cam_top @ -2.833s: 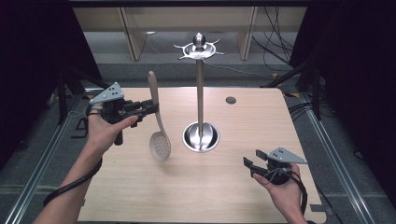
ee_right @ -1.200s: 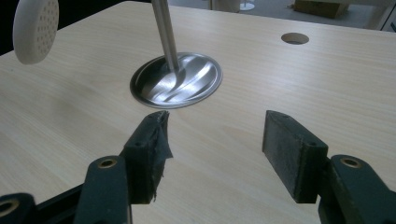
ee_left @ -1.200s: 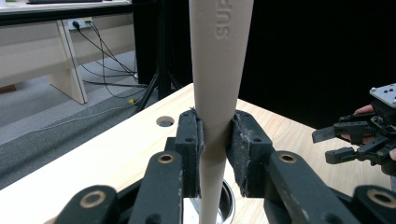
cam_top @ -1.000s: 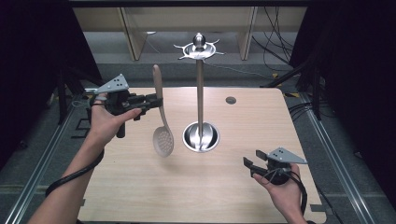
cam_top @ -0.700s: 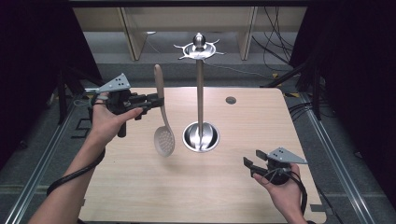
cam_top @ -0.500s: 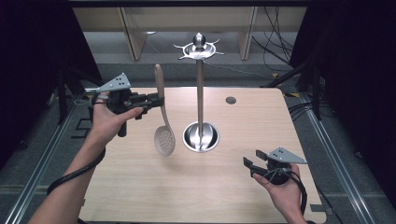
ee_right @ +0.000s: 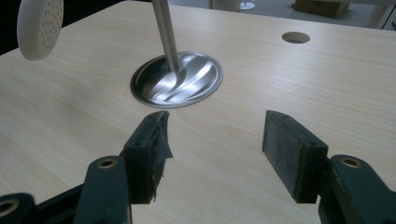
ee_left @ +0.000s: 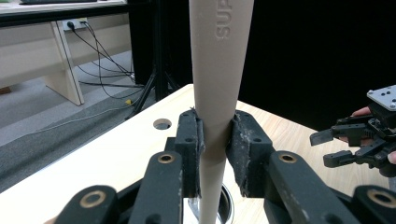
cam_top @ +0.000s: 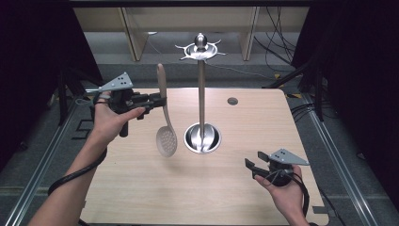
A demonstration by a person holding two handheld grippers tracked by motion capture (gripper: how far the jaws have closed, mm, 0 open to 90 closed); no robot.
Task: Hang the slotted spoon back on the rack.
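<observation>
In the left gripper view the beige plastic skimmer spoon [ee_left: 219,70] is cut off above and below, and its raised lettering stops at the top edge. In the right gripper view the shiny steel utensil stand [ee_right: 176,77] loses its pole, and the spoon's perforated bowl is partly cropped, probably a third.

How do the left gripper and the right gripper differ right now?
The left gripper is shut on the beige slotted spoon, fingers pressing its handle; the right gripper is open with nothing between its fingers. The left is raised near the table's far left edge, beside the metal stand; the right sits low near the front right. Both are hand-held with black fingers.
</observation>
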